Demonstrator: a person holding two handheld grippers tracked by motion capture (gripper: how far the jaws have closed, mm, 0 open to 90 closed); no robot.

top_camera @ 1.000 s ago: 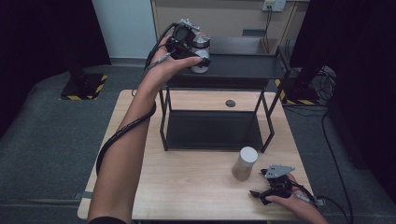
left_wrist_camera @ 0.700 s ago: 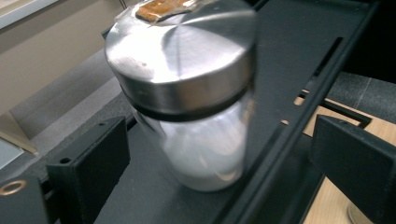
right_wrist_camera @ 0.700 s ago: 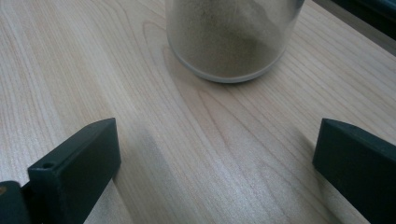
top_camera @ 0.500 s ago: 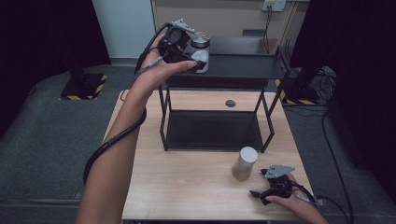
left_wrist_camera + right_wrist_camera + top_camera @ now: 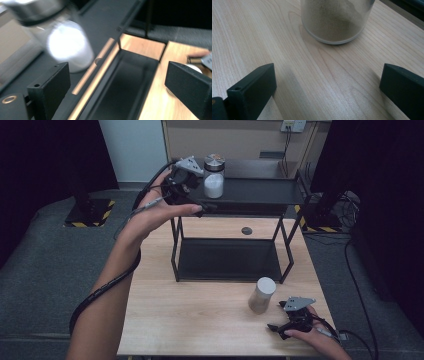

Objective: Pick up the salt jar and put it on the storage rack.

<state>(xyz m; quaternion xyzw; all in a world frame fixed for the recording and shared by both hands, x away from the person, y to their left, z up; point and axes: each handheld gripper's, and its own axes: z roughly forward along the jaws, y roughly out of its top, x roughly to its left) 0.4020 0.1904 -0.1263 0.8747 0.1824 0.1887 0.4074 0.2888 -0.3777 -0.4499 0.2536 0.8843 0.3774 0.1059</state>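
A clear jar of white powder (image 5: 214, 176) with a metal lid stands on the top shelf of a black rack (image 5: 260, 190). My left gripper (image 5: 202, 202) hovers just left of it at the shelf's edge. It is open, its jaws have just closed a little, and nothing is between them. In the left gripper view (image 5: 117, 82) the blurred jar (image 5: 67, 47) lies up and left of the jaws. A white-lidded jar of beige powder (image 5: 262, 295) stands on the table. My right gripper (image 5: 276, 317) rests open just short of it, and that jar (image 5: 335, 20) is beyond its jaws (image 5: 328, 82).
The rack's lower shelf (image 5: 227, 260) sits on the wooden table (image 5: 190, 320). A small dark round spot (image 5: 246, 230) lies on the table behind the rack. Cables (image 5: 350, 270) trail over the grey floor at the right.
My left hand has drawn the gripper left and slightly down, away from the white-powder jar, which stays on the top shelf. The right gripper and the beige jar have not moved.
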